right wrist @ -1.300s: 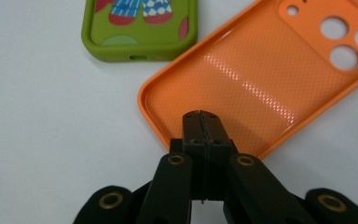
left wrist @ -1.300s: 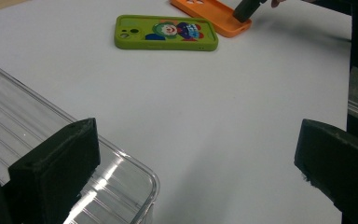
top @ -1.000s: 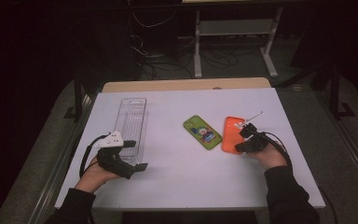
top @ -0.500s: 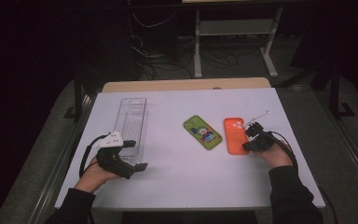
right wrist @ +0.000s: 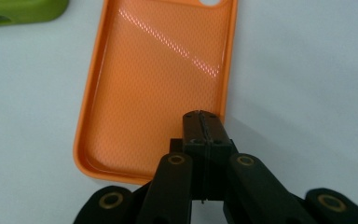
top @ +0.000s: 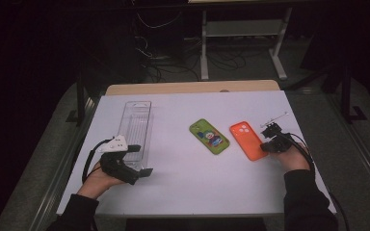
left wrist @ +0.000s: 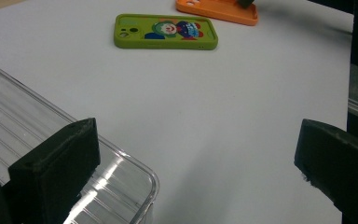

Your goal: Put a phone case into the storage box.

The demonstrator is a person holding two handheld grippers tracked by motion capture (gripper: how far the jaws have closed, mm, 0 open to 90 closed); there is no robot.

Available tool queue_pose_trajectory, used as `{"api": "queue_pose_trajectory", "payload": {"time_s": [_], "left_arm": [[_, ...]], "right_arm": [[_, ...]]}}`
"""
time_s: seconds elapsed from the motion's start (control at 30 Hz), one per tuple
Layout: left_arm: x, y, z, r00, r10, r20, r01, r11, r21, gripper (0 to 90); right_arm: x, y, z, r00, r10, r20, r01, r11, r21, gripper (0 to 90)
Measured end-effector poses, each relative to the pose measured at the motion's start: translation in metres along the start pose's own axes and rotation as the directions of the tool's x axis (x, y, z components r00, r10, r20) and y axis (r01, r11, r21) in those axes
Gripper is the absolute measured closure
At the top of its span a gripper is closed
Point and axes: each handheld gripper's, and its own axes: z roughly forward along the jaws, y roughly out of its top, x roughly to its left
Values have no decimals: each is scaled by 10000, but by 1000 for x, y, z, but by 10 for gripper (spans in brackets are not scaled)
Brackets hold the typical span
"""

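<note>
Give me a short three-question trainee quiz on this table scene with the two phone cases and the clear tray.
1. True or false: the fingers of the right gripper are pressed together over the orange plastic phone case.
2. Which thing lies nearest the left gripper? A. the green phone case with a cartoon figure B. the clear ribbed plastic tray C. the orange case
3. Fill in: the orange case lies with its hollow inside facing ____.

Key: 1 true; 2 B; 3 up.
</note>
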Motion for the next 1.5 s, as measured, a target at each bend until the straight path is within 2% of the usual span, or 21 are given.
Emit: {"api": "queue_pose_trajectory", "payload": {"time_s": [0.13,0.23,0.3,0.37,0.4,0.5,0.53,0.67,0.77,0.8,0.93,1.0,1.07,1.13,1.17,1.2,1.27,1.3,1.33,1.4,1.5], "left_arm": [[0,0,1,10000,-45,10,45,10000,-52,0],[-1,2,1,10000,90,20,-90,10000,-23,0],[-2,3,1,9999,100,27,-100,9999,23,0],[-2,4,2,10000,23,53,-22,10000,-37,0],[-2,5,2,9999,86,79,-86,10000,38,0],[-4,8,4,9998,138,157,-139,9999,100,0],[-4,9,4,9996,137,233,-138,9999,45,0],[-7,13,7,9993,90,376,-91,10000,14,0],[-9,17,10,9987,145,479,-147,9999,28,0],[-9,18,11,9984,236,506,-237,9997,6,0],[-12,22,16,9975,214,669,-218,9998,45,0],[-15,24,20,9967,233,772,-237,9997,34,0],[-17,27,25,9958,256,879,-262,9996,50,0],[-20,29,29,9944,356,998,-367,9993,98,0],[-22,31,32,9939,279,1066,-284,9996,37,0],[-24,32,34,9932,308,1120,-315,9995,46,0],[-27,35,39,9917,387,1225,-396,9992,49,0],[-28,36,41,9913,392,1258,-398,9992,24,0],[-29,38,43,9904,439,1309,-451,9990,64,0],[-32,40,47,9889,458,1416,-472,9989,68,0],[-38,45,55,9858,595,1569,-614,9981,74,0]], "right_arm": [[0,-1,-10,9994,-59,-345,33,9971,-756,879],[4,-3,-18,9971,-15,-765,-78,9925,-1220,793],[6,-6,-23,9943,-280,-1029,109,9865,-1634,686],[10,-8,-27,9900,-209,-1393,-44,9839,-1787,608],[13,-10,-29,9871,-268,-1581,-34,9821,-1881,539],[22,-14,-33,9798,-589,-1912,152,9749,-2222,397],[25,-15,-33,9794,-773,-1868,309,9704,-2395,338],[37,-20,-35,9718,-1033,-2121,451,9638,-2626,197],[43,-24,-35,9652,-1222,-2314,521,9563,-2878,124],[45,-26,-35,9622,-1452,-2302,703,9497,-3050,120],[54,-33,-34,9516,-1940,-2383,1089,9381,-3287,13],[59,-35,-35,9455,-2051,-2530,1133,9354,-3350,0],[62,-37,-34,9380,-2372,-2527,1407,9269,-3479,0],[66,-39,-33,9339,-2464,-2589,1488,9267,-3451,0],[68,-40,-33,9320,-2498,-2626,1516,9269,-3434,0],[69,-41,-33,9288,-2599,-2641,1598,9241,-3472,0],[72,-42,-32,9270,-2578,-2726,1570,9264,-3422,0],[72,-43,-32,9240,-2696,-2710,1680,9232,-3457,0],[74,-44,-32,9244,-2635,-2756,1627,9262,-3400,0],[75,-46,-31,9203,-2825,-2707,1801,9201,-3478,0],[78,-48,-33,9194,-2801,-2763,1760,9209,-3479,0]]}}
